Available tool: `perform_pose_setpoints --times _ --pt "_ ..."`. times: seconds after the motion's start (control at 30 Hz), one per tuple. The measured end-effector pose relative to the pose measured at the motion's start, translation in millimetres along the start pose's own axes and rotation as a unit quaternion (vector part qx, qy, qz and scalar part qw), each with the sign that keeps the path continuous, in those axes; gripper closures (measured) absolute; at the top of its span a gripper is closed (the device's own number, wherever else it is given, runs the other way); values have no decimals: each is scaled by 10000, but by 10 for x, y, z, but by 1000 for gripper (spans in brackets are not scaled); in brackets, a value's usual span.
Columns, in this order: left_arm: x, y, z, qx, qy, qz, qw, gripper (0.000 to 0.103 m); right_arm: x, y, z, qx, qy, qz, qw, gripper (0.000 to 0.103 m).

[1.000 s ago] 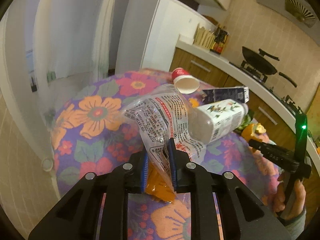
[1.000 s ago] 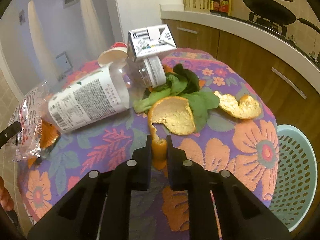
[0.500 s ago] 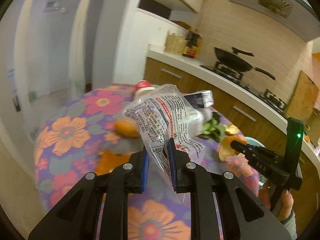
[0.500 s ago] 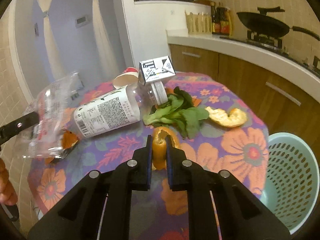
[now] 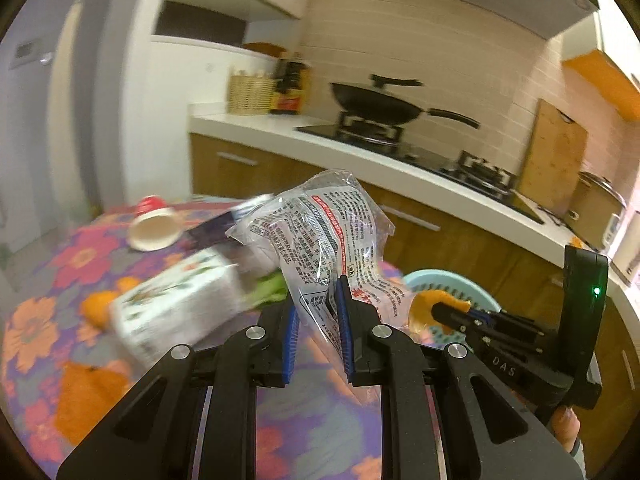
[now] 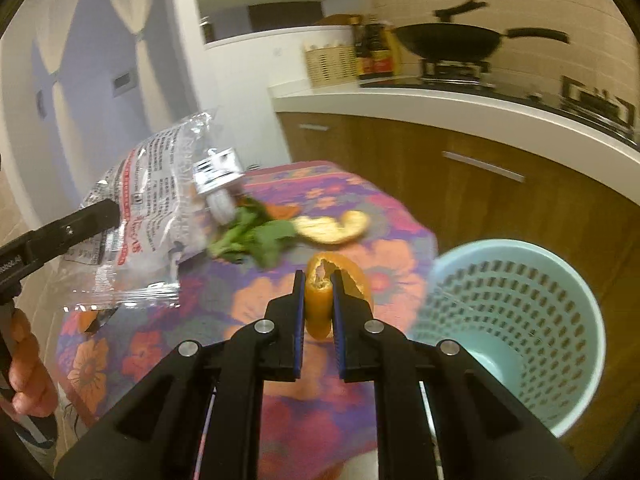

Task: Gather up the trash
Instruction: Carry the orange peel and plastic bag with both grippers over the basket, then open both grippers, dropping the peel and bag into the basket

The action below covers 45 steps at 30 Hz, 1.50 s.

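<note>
A clear plastic wrapper (image 5: 332,236), printed with dense black and red Chinese text too small to be read, is pinched at its lower edge between the blue-padded fingers of the left hand-held gripper (image 5: 316,336) and is held up above the tabletop (image 5: 36,320). The letters "DAS" are seen in white on the body of the right hand-held gripper (image 5: 440,312), which appears at the right of the left wrist view.

In the right wrist view, the right hand-held gripper (image 6: 318,320) is clenched on a curled piece of orange peel (image 6: 320,300), held upright between nearly closed fingers. The peel is carried above the edge of the tabletop, just beside a pale blue perforated basket (image 6: 516,312) that stands lower, to the right.

On the flowered tablecloth (image 6: 332,196) are seen a plastic bottle (image 5: 176,308) lying on its side with a white floral label, blurred beyond reading, a tipped paper cup (image 5: 154,228) with a red outside, some green leaves (image 6: 256,236), a second piece of orange peel (image 6: 332,228) and a small dark carton (image 6: 218,172).

A black wok (image 5: 376,106) is seen on the stove behind.
</note>
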State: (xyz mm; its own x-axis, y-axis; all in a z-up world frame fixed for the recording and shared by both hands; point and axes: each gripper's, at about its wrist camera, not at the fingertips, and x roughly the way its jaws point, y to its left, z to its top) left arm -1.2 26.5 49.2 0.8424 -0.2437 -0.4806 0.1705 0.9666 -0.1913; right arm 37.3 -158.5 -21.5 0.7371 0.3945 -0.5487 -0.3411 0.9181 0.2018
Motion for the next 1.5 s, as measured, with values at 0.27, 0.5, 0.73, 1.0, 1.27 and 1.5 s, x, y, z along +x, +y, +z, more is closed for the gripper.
perform_pose_setpoints --times 0.27,0.5,0.73,1.0,1.27,1.5 --pt "519 -691 105 252 63 -663 9975 87 -198 -732 -116 630 27 -703 9955 93" --pt "985 -1209 65 436 390 -1099 9922 87 -168 -1260 -281 1131 246 -1276 9850 93" --pt "1468 -1493 -120 323 936 -1318 9863 86 -18 -1510 -461 1278 535 -1545 9782 93" --pt "1798 -1651 -243 417 1310 -1236 9828 82 63 -1724 -573 1623 727 -1544 9719 90" --pt "1963 -1685 -361 544 1562 -1142 9796 80 -19 -1853 -633 1838 759 -1505 9684 82" --pt "1958 -1671 -388 540 1622 -1154 9785 58 -199 -1902 -604 1947 626 -1585 9660 80"
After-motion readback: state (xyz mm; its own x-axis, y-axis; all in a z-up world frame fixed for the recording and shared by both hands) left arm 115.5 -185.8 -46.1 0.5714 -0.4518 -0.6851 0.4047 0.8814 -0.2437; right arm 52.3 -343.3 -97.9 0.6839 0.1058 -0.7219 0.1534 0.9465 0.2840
